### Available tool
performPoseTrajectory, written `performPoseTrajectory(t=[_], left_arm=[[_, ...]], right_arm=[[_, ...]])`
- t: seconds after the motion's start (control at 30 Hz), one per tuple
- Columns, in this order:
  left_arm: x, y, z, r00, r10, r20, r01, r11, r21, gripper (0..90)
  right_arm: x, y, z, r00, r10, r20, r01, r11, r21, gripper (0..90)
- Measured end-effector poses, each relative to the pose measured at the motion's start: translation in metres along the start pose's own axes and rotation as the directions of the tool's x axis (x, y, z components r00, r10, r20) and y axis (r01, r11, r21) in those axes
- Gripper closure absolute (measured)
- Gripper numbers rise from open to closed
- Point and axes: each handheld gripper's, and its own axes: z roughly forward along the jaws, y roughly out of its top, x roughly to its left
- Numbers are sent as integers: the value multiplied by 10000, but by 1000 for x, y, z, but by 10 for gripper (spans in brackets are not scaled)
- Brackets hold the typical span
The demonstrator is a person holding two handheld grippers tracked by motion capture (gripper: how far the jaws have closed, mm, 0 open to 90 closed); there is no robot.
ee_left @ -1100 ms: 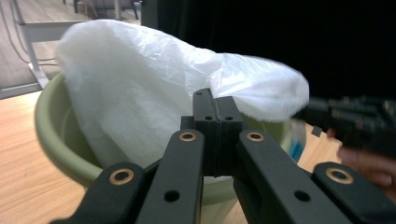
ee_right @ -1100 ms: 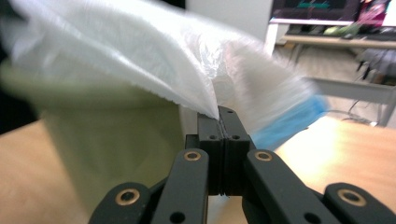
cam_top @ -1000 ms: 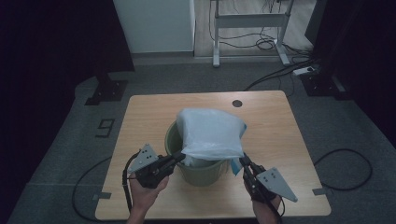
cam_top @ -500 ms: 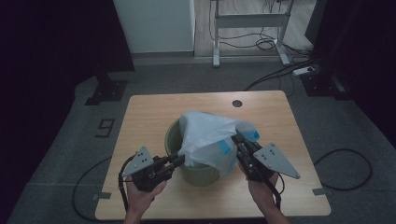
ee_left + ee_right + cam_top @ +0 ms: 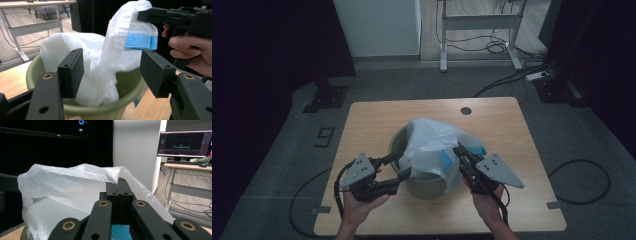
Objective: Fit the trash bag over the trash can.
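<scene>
White plastic bag [image 5: 432, 145] sits partly inside the green bucket [image 5: 409, 172] on the wooden table [image 5: 362, 120] — not yet fitted over the rim. Right gripper [image 5: 460, 151] pinches the bag's edge; left gripper [image 5: 398, 167] gapes wide, holding nothing.

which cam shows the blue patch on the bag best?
Left gripper view. The blue patch on the white bag sits unobstructed there, just below the right gripper. In the high view it is a small sliver beside that gripper. In the right gripper view a strip peeks out beneath the shut jaws.
</scene>
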Motion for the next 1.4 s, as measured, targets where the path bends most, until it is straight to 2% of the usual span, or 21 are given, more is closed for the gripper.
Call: performPoseTrajectory(t=[0.17, 0.23, 0.33, 0.4, 0.43, 0.47, 0.53, 0.63, 0.7, 0.83, 0.93, 1.1, 1.2, 1.3, 1.4], left_arm=[[1, 14, 15, 9994, 335, -70, -333, 9991, 264, 432], [1, 17, 20, 9989, 405, -254, -396, 9986, 364, 570], [4, 20, 27, 9987, 227, -463, -200, 9981, 582, 774], [5, 18, 28, 9966, 218, -794, -169, 9979, 625, 862], [5, 18, 28, 9966, 218, -794, -169, 9979, 625, 880], [8, 15, 27, 9933, 64, -1157, -4, 9987, 519, 888], [12, 10, 23, 9905, -173, -1368, 228, 9990, 390, 892], [16, 4, 19, 9881, -437, -1475, 496, 9981, 366, 894], [18, 1, 17, 9875, -562, -1475, 619, 9975, 342, 894], [19, -1, 18, 9863, -680, -1502, 745, 9965, 381, 894], [18, -1, 18, 9861, -696, -1509, 757, 9965, 355, 894], [17, 1, 20, 9865, -692, -1484, 749, 9966, 333, 894], [17, 1, 18, 9864, -718, -1476, 770, 9966, 299, 893], [18, 1, 15, 9856, -758, -1515, 790, 9968, 152, 893], [18, 1, 11, 9855, -798, -1497, 805, 9968, -16, 894]], right_arm=[[2, -1, 1, 9998, -108, -157, 109, 9999, 121, 887], [2, -3, 3, 9997, -107, -241, 112, 9997, 222, 886], [2, -5, 4, 9993, -76, -365, 89, 9993, 366, 879], [2, -7, 4, 9982, 5, -601, 27, 9985, 538, 834], [3, -8, 3, 9970, 77, -765, -28, 9979, 646, 789], [4, -9, 2, 9960, 124, -884, -59, 9973, 736, 720], [8, -12, -3, 9957, 71, -925, 8, 9964, 851, 571], [16, -18, -17, 9970, 50, -772, 18, 9961, 879, 427], [22, -25, -27, 9982, 83, -598, -29, 9960, 889, 362], [30, -45, -41, 9978, 259, -603, -185, 9925, 1205, 327], [36, -62, -48, 9996, 185, -203, -156, 9911, 1322, 298], [46, -86, -46, 9997, 76, -224, -33, 9822, 1878, 286], [42, -95, -40, 9998, 93, 157, -124, 9768, 2136, 315], [37, -102, -35, 9956, -55, 940, -172, 9709, 2387, 334], [29, -109, -31, 9906, -46, 1368, -306, 9667, 2542, 437]])
